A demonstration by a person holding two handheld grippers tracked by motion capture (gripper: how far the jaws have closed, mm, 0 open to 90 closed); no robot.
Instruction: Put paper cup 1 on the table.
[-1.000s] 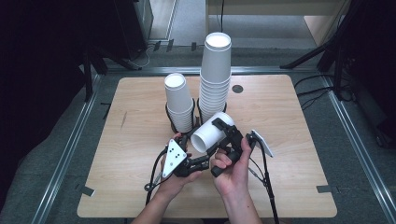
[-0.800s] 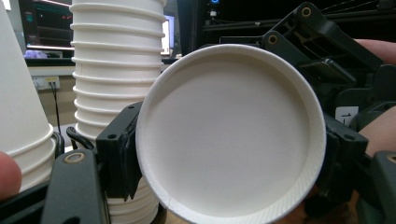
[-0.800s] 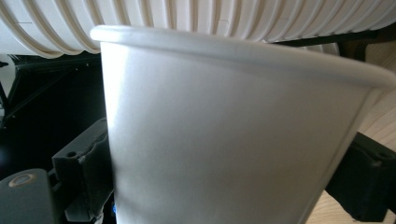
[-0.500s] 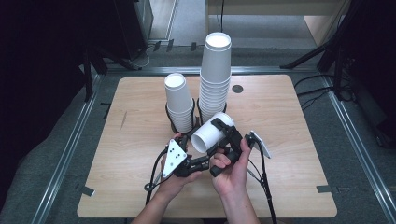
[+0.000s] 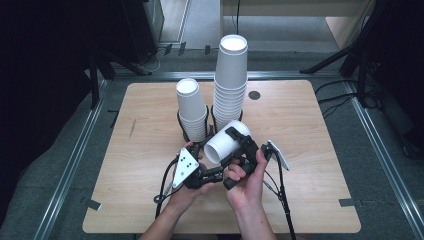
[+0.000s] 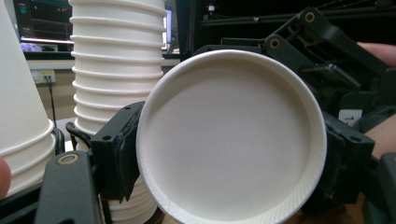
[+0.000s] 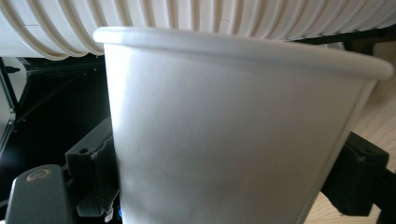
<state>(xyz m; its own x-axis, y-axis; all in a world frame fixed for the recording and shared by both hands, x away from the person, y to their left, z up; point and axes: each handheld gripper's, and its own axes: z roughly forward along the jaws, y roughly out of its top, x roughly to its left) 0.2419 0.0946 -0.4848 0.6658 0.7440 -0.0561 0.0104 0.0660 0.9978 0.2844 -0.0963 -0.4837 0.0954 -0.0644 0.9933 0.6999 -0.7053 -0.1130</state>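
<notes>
Paper cup (image 5: 226,143) held on its side above the table (image 5: 320,125) centre, toward the near edge, open mouth facing the person. R gripper (image 5: 243,148) jaws, just closing, clamp the cup wall. L gripper (image 5: 202,161) jaws, just opening, stand slightly apart; grip on rim unclear. Short stack (image 5: 191,108) & tall stack (image 5: 230,80) just behind.

High view: fixed overhead on the person's side, looking forward and down, far enough to take in the whole table (image 5: 150,210). Left gripper view sits very near the paper cup (image 6: 231,135), facing its round base head-on, tall cup stack (image 6: 116,56) just behind. Right gripper view is nearer still, side-on to that cup (image 7: 233,140); all three share cup and stack.
</notes>
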